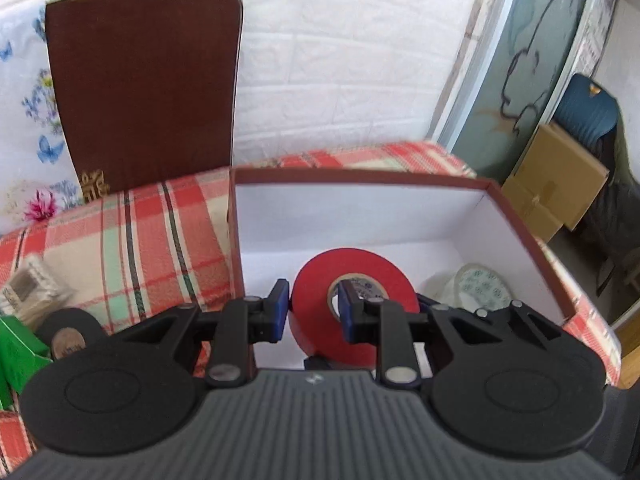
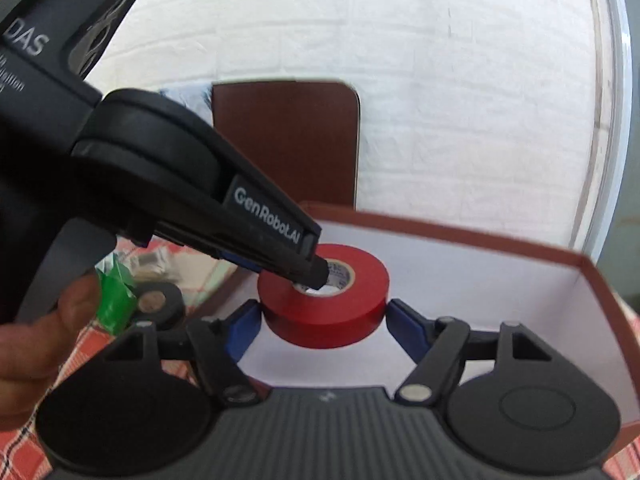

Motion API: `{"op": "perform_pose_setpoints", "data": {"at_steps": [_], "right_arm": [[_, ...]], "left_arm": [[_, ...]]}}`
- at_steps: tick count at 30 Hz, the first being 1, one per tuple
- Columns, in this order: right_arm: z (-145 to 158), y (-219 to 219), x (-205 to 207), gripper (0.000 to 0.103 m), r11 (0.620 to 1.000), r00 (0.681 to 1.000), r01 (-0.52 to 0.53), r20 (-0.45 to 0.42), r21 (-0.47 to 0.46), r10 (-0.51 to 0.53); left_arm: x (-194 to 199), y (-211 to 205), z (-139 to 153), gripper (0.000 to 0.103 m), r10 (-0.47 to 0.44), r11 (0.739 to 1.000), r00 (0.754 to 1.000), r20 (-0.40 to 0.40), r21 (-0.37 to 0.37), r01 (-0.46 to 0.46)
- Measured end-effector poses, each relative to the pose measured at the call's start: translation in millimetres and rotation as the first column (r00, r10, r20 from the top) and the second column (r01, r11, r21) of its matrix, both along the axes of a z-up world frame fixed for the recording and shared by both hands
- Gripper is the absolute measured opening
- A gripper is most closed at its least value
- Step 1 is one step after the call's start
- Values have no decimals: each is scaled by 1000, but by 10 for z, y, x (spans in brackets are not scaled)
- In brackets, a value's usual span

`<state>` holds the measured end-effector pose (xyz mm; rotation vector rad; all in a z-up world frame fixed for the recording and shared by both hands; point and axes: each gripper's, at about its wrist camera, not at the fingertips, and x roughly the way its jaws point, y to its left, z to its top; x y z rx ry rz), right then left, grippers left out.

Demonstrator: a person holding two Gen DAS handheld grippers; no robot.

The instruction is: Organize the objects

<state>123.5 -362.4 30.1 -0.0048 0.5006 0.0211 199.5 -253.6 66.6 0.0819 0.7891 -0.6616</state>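
A red tape roll [image 1: 360, 276] hangs over the open brown-rimmed white box [image 1: 360, 208]. My left gripper [image 1: 314, 308] is shut on the roll's wall, one finger outside and one in the core. In the right wrist view the roll [image 2: 332, 300] sits level above the box interior [image 2: 500, 276], with the left gripper's fingers [image 2: 316, 270] reaching into its core. My right gripper [image 2: 324, 330] is open, its blue pads on either side of the roll, not clearly touching. A clear tape roll [image 1: 476, 290] lies in the box.
A black tape roll [image 1: 70, 334], a green packet [image 1: 18, 354] and a small pack [image 1: 28, 292] lie on the plaid cloth [image 1: 120, 240] left of the box. The brown lid [image 1: 144, 88] leans on the white wall. A hand [image 2: 36, 344] holds the left gripper.
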Motion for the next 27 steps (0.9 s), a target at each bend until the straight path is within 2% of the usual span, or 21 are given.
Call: {"op": "perform_pose_setpoints", "data": {"at_steps": [2,5,7,11,14,17,19,21,23,25,27], "right_arm": [[-38,-69,10,75,999,1000,-9,-3,50,10],[-54,-79,-46,73,998,1000,9,28,59,-10],[-27,-68,-165,69,996,997,24,68,83,-30],[67,101,-613,68,995,975,20,217,97,-41],[41,452,-848,68,997,963,-52,268,53,36],[-97,819,-864,67,985,969,-168,190,28,159],[-223,1067,-798,66,975,969,-222,116,14,219],[-351,1264,-759,66,961,962,-273,46,48,271],[-472,1399,-699,65,945,948,-313,-32,97,317],[-551,1571,-686,64,931,930,-345,-94,118,357],[-646,1765,-670,64,919,906,-376,-160,120,392]], "left_arm": [[-39,-11,-42,29,-21,1000,999,30,10,21],[-181,7,56,29,-39,999,997,63,27,37],[-288,98,168,29,-38,999,995,91,-4,39],[-611,542,354,29,-7,993,989,146,-112,23],[-767,982,226,30,63,992,989,131,-115,-48],[-754,1437,-119,30,182,983,982,44,-30,-180],[-715,1752,-368,30,267,963,963,-25,28,-267],[-731,2102,-561,30,353,934,934,-48,68,-349],[-786,2445,-669,30,426,902,904,-28,93,-422],[-826,2834,-756,30,506,858,863,5,106,-503],[-861,3245,-810,30,575,813,817,34,88,-576]]}}
